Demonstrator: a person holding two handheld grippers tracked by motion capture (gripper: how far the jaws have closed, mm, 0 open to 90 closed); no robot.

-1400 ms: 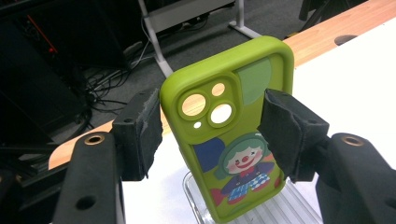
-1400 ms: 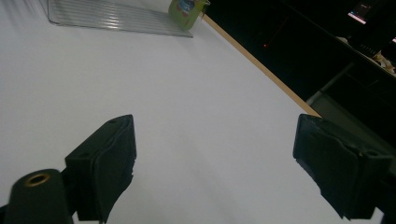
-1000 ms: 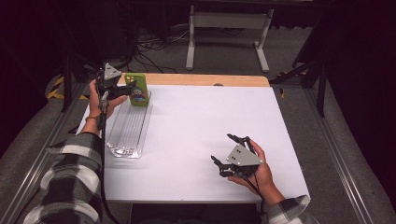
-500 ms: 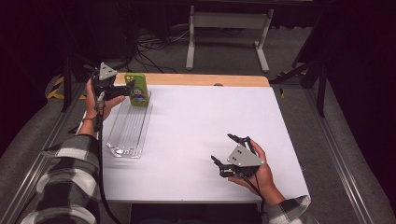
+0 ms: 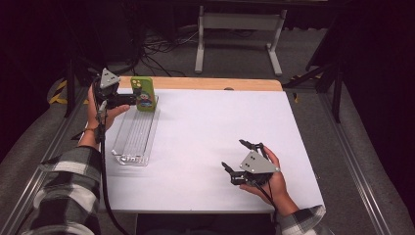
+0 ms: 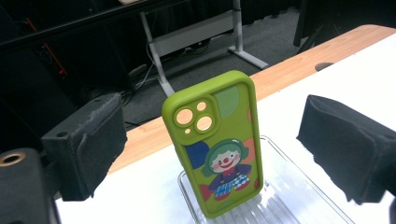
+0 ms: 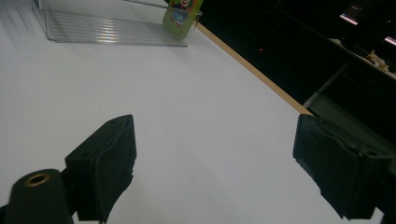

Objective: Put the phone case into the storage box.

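A green phone case (image 5: 143, 94) with a clown picture stands upright at the far end of a clear plastic tray (image 5: 132, 139), leaning on its end wall. My left gripper (image 5: 128, 99) is level just left of it and open. Its jaws have just been opening, and the phone case (image 6: 215, 140) stands in the wide gap, touching neither pad (image 6: 86, 140). My right gripper (image 5: 235, 155) rests in a hand near the table's front right, open and holding nothing. In its own view, the right gripper (image 7: 215, 163) looks across the bare white top towards the tray (image 7: 102, 30).
The white tabletop (image 5: 220, 122) has a wooden strip (image 5: 205, 83) along its far edge. Beyond it, a metal stand (image 5: 235, 29) and cables sit on the dark floor. Rails run along both sides of the table.
The left gripper's jaws have spread and drawn back slightly to the left, leaving the phone case standing in the tray. The right hand has kept still.
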